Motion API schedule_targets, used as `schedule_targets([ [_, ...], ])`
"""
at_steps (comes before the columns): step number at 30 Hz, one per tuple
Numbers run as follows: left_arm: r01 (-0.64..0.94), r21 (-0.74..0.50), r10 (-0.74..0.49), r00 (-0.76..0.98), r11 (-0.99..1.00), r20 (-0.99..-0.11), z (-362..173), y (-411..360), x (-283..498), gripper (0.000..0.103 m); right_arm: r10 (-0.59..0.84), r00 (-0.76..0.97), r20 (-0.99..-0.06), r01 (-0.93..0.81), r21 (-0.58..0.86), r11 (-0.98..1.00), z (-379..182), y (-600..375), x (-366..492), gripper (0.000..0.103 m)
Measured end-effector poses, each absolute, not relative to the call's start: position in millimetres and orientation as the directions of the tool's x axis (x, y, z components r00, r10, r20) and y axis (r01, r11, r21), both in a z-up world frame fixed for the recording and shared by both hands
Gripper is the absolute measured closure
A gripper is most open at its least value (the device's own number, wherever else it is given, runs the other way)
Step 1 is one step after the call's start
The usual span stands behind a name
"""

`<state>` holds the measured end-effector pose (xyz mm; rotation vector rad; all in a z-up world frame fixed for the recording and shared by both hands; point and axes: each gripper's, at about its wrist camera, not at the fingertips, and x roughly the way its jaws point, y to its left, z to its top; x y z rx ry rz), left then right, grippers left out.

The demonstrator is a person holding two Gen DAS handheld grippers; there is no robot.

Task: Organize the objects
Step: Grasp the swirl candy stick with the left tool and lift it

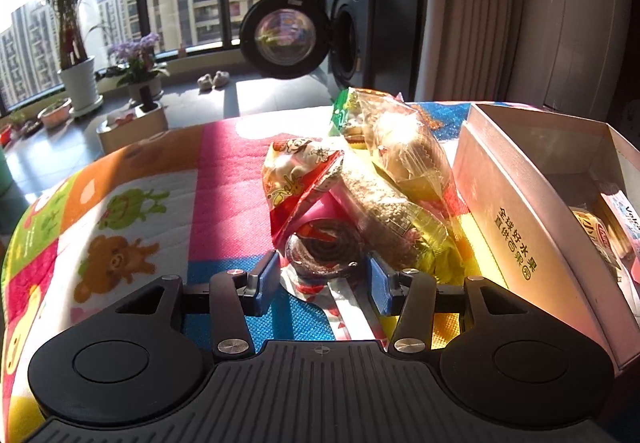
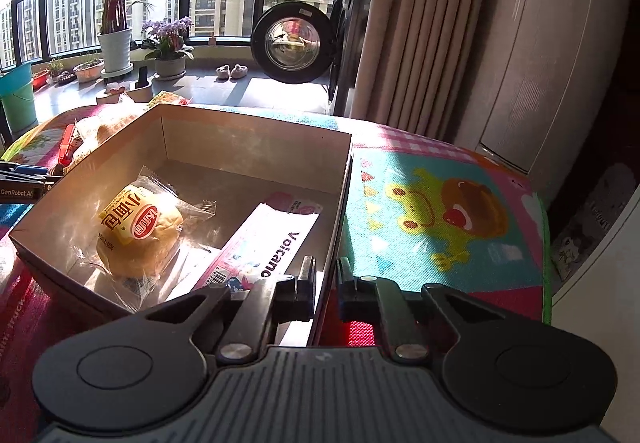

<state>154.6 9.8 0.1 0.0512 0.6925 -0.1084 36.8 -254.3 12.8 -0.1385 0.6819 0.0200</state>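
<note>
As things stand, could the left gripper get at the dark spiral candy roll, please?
Probably yes: the left gripper has its jaws open on either side of the spiral candy roll, with nothing between them; other snack packets lean against it from behind.

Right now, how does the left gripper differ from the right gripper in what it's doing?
The left gripper is open, its blue pads either side of a dark spiral snack on the mat; the right gripper is shut on the cardboard box wall. The left faces the snack pile, the right looks into the box. Both sit low over the mat.
</note>
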Motion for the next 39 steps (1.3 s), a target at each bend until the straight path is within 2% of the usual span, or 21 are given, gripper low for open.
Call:
schedule_targets([
  [2,0.135,0.027,-0.088,0.772,0.990,-0.630,-1.2,9.7,152.5,0.051,-0.031,0.776,-0.630,-0.058,-0.121,0.991,13.0,-254.0,37.7,0.093],
  [5,0.168,0.020,-0.118,0.765,0.986,-0.633,-0.4,14.3,146.3,0.058,-0.051,0.779,-0.626,-0.059,-0.154,0.986,11.6,-249.7,37.2,0.093],
  [6,0.171,0.008,-0.126,0.760,0.985,-0.638,0.4,16.5,143.0,0.063,-0.055,0.780,-0.624,-0.061,-0.163,0.985,11.0,-248.7,36.6,0.093],
  [8,0.186,-0.003,-0.144,0.750,0.983,-0.646,1.8,19.0,132.6,0.084,-0.053,0.780,-0.624,-0.063,-0.162,0.985,10.8,-249.3,36.3,0.093],
  [9,0.197,0.011,-0.142,0.744,0.980,-0.652,3.6,19.1,123.9,0.090,-0.051,0.780,-0.624,-0.062,-0.157,0.986,10.9,-249.8,36.3,0.093],
  [12,0.224,0.071,-0.123,0.741,0.972,-0.660,4.6,14.3,101.9,0.090,-0.048,0.781,-0.623,-0.060,-0.152,0.987,10.3,-250.2,35.9,0.093],
  [18,0.259,0.007,-0.177,0.680,0.966,-0.712,12.1,16.1,80.4,0.090,-0.042,0.782,-0.622,-0.061,-0.143,0.988,9.6,-251.1,34.8,0.093],
  [21,0.279,0.027,-0.183,0.696,0.960,-0.694,12.3,12.8,70.0,0.089,-0.040,0.783,-0.621,-0.062,-0.143,0.988,9.5,-251.2,34.5,0.092],
  [23,0.263,0.056,-0.163,0.737,0.963,-0.656,13.7,11.9,68.3,0.083,-0.040,0.782,-0.622,-0.062,-0.141,0.988,9.6,-251.2,34.5,0.092],
  [26,0.215,0.073,-0.129,0.789,0.974,-0.601,19.3,13.2,76.4,0.082,-0.036,0.781,-0.623,-0.066,-0.140,0.988,9.7,-250.6,33.7,0.090],
  [29,0.206,0.037,-0.136,0.759,0.978,-0.636,19.6,18.5,86.4,0.082,-0.030,0.781,-0.624,-0.071,-0.137,0.988,9.8,-250.1,32.3,0.090],
  [32,0.273,0.025,-0.192,0.736,0.962,-0.650,18.3,18.4,80.6,0.082,-0.026,0.781,-0.624,-0.073,-0.132,0.989,9.8,-250.6,32.9,0.089],
  [33,0.308,0.001,-0.228,0.707,0.951,-0.670,16.8,16.9,79.9,0.081,-0.025,0.780,-0.625,-0.073,-0.131,0.989,9.9,-250.6,33.3,0.089],
  [34,0.334,-0.039,-0.262,0.657,0.942,-0.707,13.4,15.6,82.3,0.075,-0.026,0.780,-0.626,-0.073,-0.131,0.989,9.9,-250.5,33.6,0.089],
  [36,0.344,-0.048,-0.278,0.660,0.938,-0.698,9.4,12.9,80.5,0.063,-0.027,0.780,-0.625,-0.072,-0.133,0.988,9.8,-250.5,33.4,0.089],
  [39,0.309,-0.039,-0.251,0.686,0.950,-0.683,11.1,11.4,78.5,0.064,-0.026,0.779,-0.626,-0.074,-0.133,0.988,9.9,-250.5,33.3,0.089],
])
